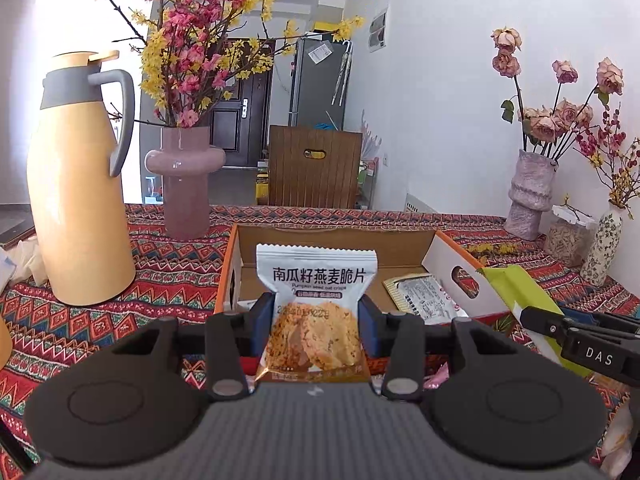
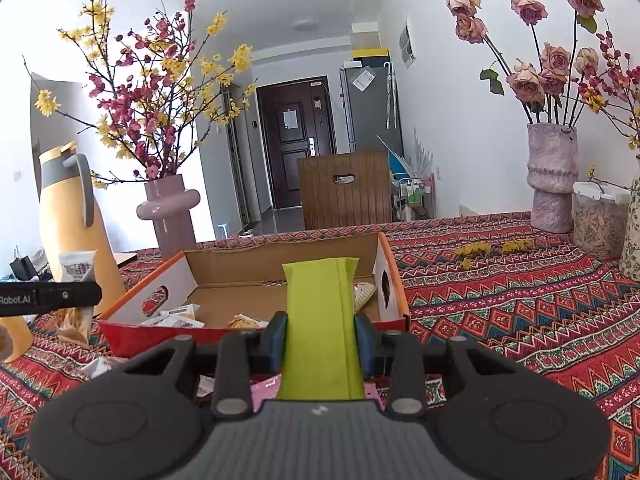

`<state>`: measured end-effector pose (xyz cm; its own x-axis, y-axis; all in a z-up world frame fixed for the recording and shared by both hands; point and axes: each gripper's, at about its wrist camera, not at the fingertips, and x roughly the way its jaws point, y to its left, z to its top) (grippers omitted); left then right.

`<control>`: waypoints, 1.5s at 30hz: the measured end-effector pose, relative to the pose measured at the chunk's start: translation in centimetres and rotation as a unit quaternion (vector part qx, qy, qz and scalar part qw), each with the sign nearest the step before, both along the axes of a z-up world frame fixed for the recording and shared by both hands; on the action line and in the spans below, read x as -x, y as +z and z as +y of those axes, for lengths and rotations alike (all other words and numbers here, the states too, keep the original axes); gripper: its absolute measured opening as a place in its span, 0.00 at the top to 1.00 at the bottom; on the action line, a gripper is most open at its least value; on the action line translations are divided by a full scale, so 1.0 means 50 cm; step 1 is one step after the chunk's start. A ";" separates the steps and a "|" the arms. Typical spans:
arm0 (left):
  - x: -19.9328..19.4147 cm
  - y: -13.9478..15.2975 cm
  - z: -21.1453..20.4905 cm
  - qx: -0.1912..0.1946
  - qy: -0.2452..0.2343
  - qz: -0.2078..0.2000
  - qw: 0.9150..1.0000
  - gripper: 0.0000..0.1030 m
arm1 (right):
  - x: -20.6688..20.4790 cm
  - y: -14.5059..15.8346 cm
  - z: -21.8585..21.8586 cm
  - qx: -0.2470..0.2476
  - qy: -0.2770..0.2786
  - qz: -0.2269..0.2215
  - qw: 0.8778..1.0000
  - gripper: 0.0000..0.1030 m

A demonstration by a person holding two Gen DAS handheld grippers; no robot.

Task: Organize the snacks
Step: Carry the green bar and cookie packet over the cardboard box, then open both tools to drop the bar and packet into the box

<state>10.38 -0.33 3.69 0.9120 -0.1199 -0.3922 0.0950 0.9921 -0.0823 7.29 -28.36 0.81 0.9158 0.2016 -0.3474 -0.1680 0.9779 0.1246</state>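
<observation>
**Two snacks held at the rim of the box**

Above a desk (image 2: 500, 292) draped in red patterned cloth, two hand-held claws each carry a snack toward an open cardboard box with orange edges and a red front wall (image 2: 256, 268). At far left stands a tall yellow thermos jug with a grey handle (image 1: 80, 184), beside a pink glass vase of red and yellow blossom branches (image 1: 185, 184). Next comes the left claw (image 1: 316, 320), clenched on a white foil packet of pumpkin seed oat crisps (image 1: 316, 304), which stands upright between the blue pads just in front of the box's near wall. Inside the box, several small wrapped snacks (image 2: 180, 318) already lie on the floor. To the right, the right claw (image 2: 320, 340) is clenched on a long lime-green flat snack pack (image 2: 320, 320), its far end reaching over the near wall. A mottled pink ceramic vase of dried roses (image 2: 552, 176) closes the scene at right.

To finish the step well, each packet probably needs carrying clear over the near wall and lowering onto bare cardboard before letting go, with the two claws kept apart so neither knocks the other.
</observation>
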 end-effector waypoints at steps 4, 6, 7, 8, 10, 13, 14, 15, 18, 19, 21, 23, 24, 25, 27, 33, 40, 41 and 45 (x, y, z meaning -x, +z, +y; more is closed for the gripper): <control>-0.030 0.008 -0.010 -0.005 0.006 -0.004 1.000 0.57 | -0.029 0.015 0.004 0.000 -0.001 -0.008 1.000 0.67; -0.046 0.009 -0.012 -0.003 0.011 -0.002 1.000 0.57 | -0.048 0.021 0.006 0.000 -0.001 -0.010 1.000 0.67; -0.056 0.009 -0.011 -0.001 0.014 0.000 1.000 0.57 | -0.057 0.024 0.008 0.001 -0.001 -0.011 1.000 0.67; -0.066 0.009 -0.011 -0.001 0.016 0.000 1.000 0.57 | -0.066 0.027 0.010 0.002 0.000 -0.013 1.000 0.67; -0.084 0.010 -0.013 -0.001 0.021 0.002 1.000 0.57 | -0.087 0.034 0.016 0.005 0.001 -0.016 1.000 0.67; -0.112 0.013 -0.015 -0.003 0.027 0.003 1.000 0.57 | -0.117 0.044 0.027 0.012 0.002 -0.021 1.000 0.67; -0.121 0.012 -0.016 -0.003 0.028 0.003 1.000 0.57 | -0.129 0.047 0.031 0.014 0.003 -0.022 1.000 0.67; -0.131 0.012 -0.018 -0.004 0.030 0.004 1.000 0.57 | -0.140 0.050 0.036 0.015 0.003 -0.023 1.000 0.67; -0.164 0.009 -0.021 -0.007 0.037 0.009 0.999 0.57 | -0.174 0.052 0.050 0.021 0.004 -0.024 0.999 0.67; -0.175 0.006 -0.021 -0.007 0.039 0.012 0.999 0.57 | -0.186 0.051 0.055 0.023 0.005 -0.023 0.999 0.67; -0.196 -0.001 -0.020 -0.007 0.046 0.017 0.999 0.57 | -0.209 0.044 0.066 0.029 0.007 -0.019 0.999 0.67; -0.212 -0.013 -0.017 -0.006 0.051 0.021 0.998 0.57 | -0.228 0.031 0.074 0.034 0.009 -0.013 0.999 0.67; -0.217 -0.019 -0.014 -0.006 0.053 0.024 0.998 0.57 | -0.234 0.023 0.075 0.033 0.011 -0.009 0.999 0.67; -0.223 -0.027 -0.011 -0.004 0.054 0.026 0.998 0.57 | -0.237 0.014 0.076 0.032 0.012 -0.005 0.999 0.67; -0.234 -0.039 -0.004 0.000 0.057 0.030 0.998 0.57 | -0.246 -0.001 0.077 0.033 0.012 0.001 0.999 0.67; -0.259 -0.076 0.004 0.000 0.060 0.058 0.997 0.57 | -0.257 -0.022 0.081 0.039 0.015 0.014 0.999 0.67; -0.248 -0.075 0.006 0.001 0.064 0.049 0.997 0.56 | -0.252 -0.028 0.085 0.046 0.015 0.013 0.999 0.70; -0.248 -0.074 0.007 0.003 0.065 0.049 0.997 0.56 | -0.251 -0.027 0.084 0.045 0.015 0.012 0.999 0.70; -0.241 -0.072 0.011 0.010 0.074 0.044 0.996 0.36 | -0.244 -0.025 0.075 0.035 0.011 0.007 0.999 0.49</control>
